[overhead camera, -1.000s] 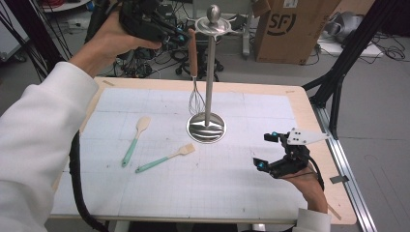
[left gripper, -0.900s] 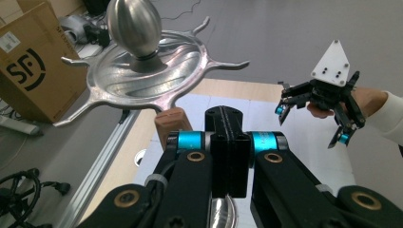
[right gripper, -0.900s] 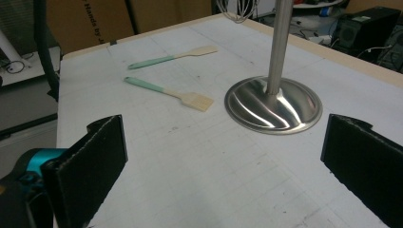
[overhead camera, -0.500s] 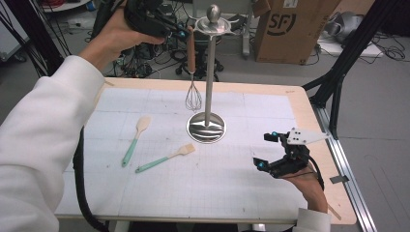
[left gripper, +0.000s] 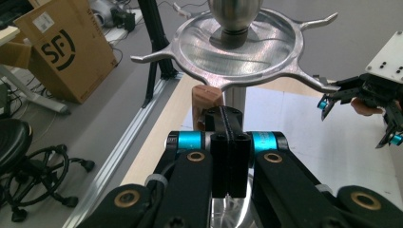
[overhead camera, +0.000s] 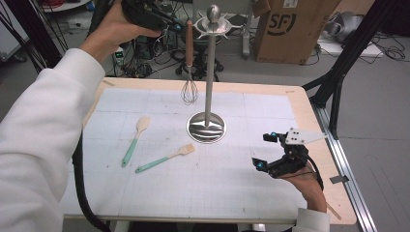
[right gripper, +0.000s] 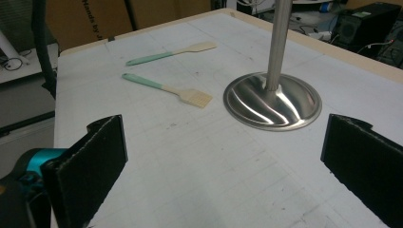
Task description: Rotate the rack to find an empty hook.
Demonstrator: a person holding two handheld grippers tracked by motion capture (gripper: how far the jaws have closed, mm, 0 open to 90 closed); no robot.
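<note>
A steel stand with a hooked top disc rises from a round base at mid-table. A whisk with a wooden handle hangs beside the pole, under the disc. My left gripper is raised to the stand's top. Its jaws are shut, tips right at the handle's top end. Whether they pinch a hanging loop is hidden. My right gripper rests low at the table's right, open and empty, facing the base.
Two teal-handled wooden utensils lie left of the base: a spoon and a spatula. A cardboard box and a black frame leg stand beyond the far right corner. The left cable hangs off the near left edge.
My left hand has shifted a little at the stand's top, and the whisk has edged slightly left with it. The right gripper has stayed still.
</note>
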